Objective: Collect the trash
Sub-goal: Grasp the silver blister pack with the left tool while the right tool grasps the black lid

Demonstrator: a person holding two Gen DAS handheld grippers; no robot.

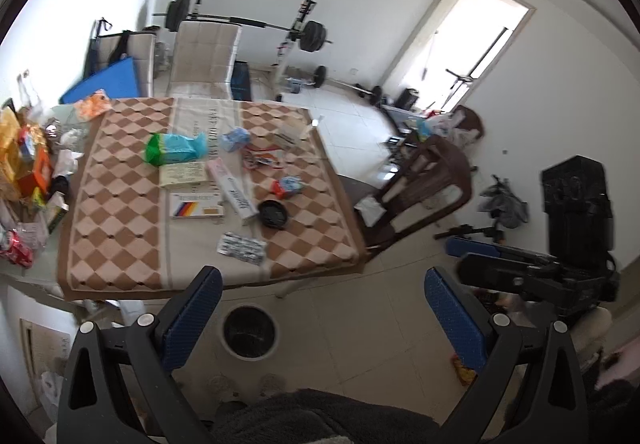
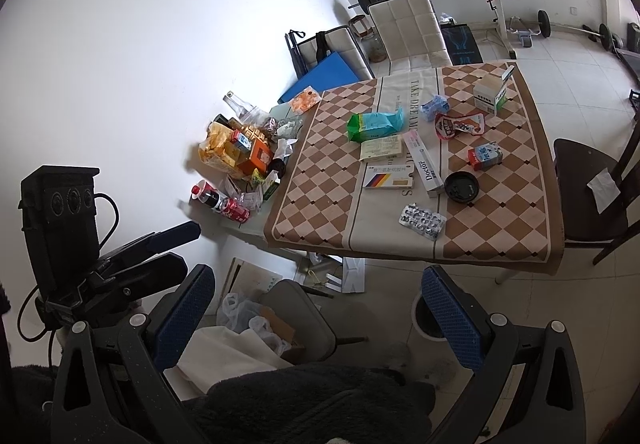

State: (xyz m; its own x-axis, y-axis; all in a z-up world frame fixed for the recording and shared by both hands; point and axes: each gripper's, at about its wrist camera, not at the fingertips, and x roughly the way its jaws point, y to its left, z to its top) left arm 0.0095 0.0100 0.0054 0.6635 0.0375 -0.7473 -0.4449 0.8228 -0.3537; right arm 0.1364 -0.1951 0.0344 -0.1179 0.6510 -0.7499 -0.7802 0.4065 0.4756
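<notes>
Two grippers, left gripper [image 1: 322, 308] and right gripper [image 2: 318, 308], both spread wide and empty, held back from the table [image 2: 312, 204], probably to survey before picking. Trash lies on the table: blister pack [image 2: 422, 221], black lid [image 2: 462, 186], green bag [image 2: 374, 126], milk carton [image 2: 485, 156]. The bin [image 1: 250, 332] sits on the floor below the table's near edge, half cut off by a finger in the right view. Labels too blurred to read.

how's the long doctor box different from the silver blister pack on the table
The Doctor box is a long, narrow, white carton with printed lettering; the blister pack is a flat, shiny silver sheet of small bumps. The box lies mid-cloth beside the black round lid; the pack lies nearer the front edge. Both lie flat, untouched.
</notes>
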